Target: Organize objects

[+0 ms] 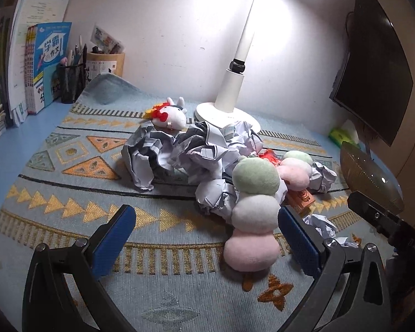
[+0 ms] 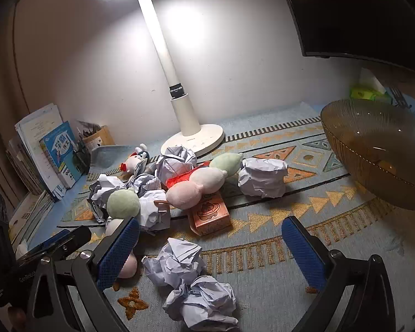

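Observation:
A heap of crumpled paper balls [image 1: 185,155] lies mid-mat with a white plush animal [image 1: 170,116] at its far side. A three-ball plush skewer [image 1: 253,218], green, white and pink, lies close in front of my left gripper [image 1: 207,238], nearer its right finger; the jaws stand open and empty. A second plush skewer [image 2: 199,182] rests on an orange box [image 2: 210,215]. Two paper balls [image 2: 177,260] [image 2: 204,304] lie between the open fingers of my right gripper [image 2: 210,244], which touches nothing. A ribbed amber bowl [image 2: 373,149] stands at the right.
A white desk lamp [image 1: 229,94] stands behind the heap. Books [image 1: 41,63] and pen cups [image 1: 72,83] line the left wall. A dark monitor [image 1: 373,63] hangs at the right, with a green tissue pack [image 2: 368,92] below it. The patterned mat [image 1: 69,193] covers the desk.

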`<state>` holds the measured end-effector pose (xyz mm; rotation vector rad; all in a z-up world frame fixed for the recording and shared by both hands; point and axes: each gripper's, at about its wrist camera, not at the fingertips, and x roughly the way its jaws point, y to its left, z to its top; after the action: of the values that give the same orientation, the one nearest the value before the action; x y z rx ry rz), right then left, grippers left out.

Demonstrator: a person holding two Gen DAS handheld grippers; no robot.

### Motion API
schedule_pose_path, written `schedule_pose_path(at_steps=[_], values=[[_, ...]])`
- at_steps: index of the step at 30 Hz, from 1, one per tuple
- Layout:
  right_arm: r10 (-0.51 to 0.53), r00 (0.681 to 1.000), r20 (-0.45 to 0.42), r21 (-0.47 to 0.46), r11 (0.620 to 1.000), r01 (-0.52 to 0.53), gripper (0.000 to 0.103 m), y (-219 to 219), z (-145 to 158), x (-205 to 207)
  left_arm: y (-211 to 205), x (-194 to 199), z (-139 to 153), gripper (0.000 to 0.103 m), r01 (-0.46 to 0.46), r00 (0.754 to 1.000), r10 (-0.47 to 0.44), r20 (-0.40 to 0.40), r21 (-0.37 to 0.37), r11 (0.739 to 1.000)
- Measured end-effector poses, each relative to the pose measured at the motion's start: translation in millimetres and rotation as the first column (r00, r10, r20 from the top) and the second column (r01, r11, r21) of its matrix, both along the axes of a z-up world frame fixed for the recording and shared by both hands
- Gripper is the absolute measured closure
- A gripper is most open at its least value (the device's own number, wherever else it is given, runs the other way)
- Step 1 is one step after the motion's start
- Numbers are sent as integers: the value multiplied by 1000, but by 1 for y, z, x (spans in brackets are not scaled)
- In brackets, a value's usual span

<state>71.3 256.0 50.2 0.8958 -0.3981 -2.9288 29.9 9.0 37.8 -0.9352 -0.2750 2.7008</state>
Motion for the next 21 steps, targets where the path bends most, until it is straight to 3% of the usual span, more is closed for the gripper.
schedule_pose_path(at_steps=[5,13,21], values=[[4,1000,29,115,993,-7,0,-18,-2,-8,-2,0,-1,1,-16,1000,16,1,1,1000],[13,1000,-6,297,955,-10,0,-48,-2,-3,-4,-2,-4,1,-13,1000,13,20,15,1000],[34,999,22,253,967,-38,0,-45,-3,-8,-5,-2,-5,1,-11,1000,10,27,32,999]])
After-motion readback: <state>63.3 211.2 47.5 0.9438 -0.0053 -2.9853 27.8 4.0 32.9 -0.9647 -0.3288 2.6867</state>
